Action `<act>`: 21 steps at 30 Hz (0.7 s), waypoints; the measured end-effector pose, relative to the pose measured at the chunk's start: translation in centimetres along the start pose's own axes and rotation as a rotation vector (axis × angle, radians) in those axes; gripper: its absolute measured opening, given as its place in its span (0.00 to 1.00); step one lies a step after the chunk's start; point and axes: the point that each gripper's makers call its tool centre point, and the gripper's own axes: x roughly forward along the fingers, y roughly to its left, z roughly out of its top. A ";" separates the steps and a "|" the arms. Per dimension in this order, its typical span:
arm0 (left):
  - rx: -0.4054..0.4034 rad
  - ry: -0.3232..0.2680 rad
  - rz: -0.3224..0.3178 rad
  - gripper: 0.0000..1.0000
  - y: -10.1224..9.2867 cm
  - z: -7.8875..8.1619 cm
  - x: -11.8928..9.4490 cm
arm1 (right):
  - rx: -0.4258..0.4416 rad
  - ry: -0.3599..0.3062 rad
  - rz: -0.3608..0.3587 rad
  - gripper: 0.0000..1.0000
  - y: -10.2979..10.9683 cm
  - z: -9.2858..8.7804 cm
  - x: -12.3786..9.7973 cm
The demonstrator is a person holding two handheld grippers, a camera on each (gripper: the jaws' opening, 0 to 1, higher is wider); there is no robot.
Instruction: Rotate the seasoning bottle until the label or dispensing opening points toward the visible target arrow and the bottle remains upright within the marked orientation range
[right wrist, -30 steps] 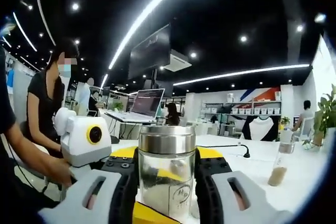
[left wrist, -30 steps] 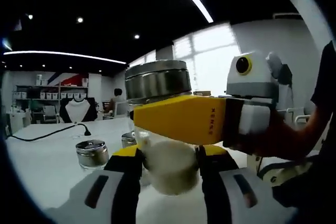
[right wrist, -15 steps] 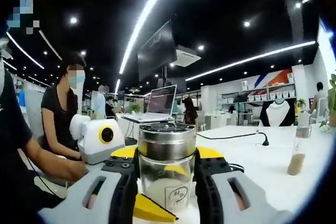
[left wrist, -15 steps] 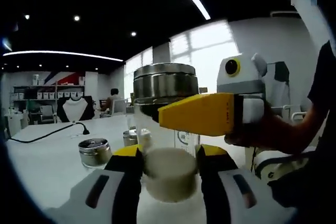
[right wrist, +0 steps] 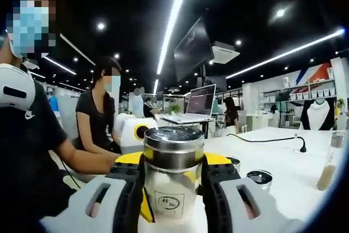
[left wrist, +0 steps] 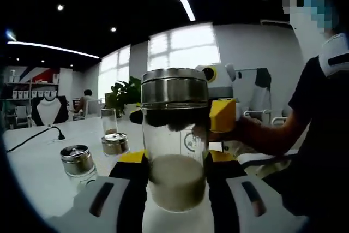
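While both sets of fingers clamp the seasoning bottle [left wrist: 175,140] from opposite sides, it stands upright between them above the white worktop [left wrist: 38,162]. Since a second ago the right gripper [left wrist: 221,114] has swung from across the bottle's front to behind it, and the label [right wrist: 168,202] now faces the right gripper view, so the turn looks well advanced; no arrow is visible. The left gripper [right wrist: 136,132] shows beyond the bottle there.
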 end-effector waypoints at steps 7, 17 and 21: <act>0.003 0.042 -0.013 0.44 -0.1 -0.9 -0.1 | -0.002 0.040 0.006 0.40 0.3 -0.9 0.3; 0.043 0.016 0.069 0.45 1.4 -0.7 0.5 | -0.138 0.067 -0.145 0.39 -0.7 -0.1 0.8; 0.034 -0.013 0.139 0.47 2.2 -0.5 1.0 | -0.109 0.016 -0.247 0.39 -1.8 1.1 0.8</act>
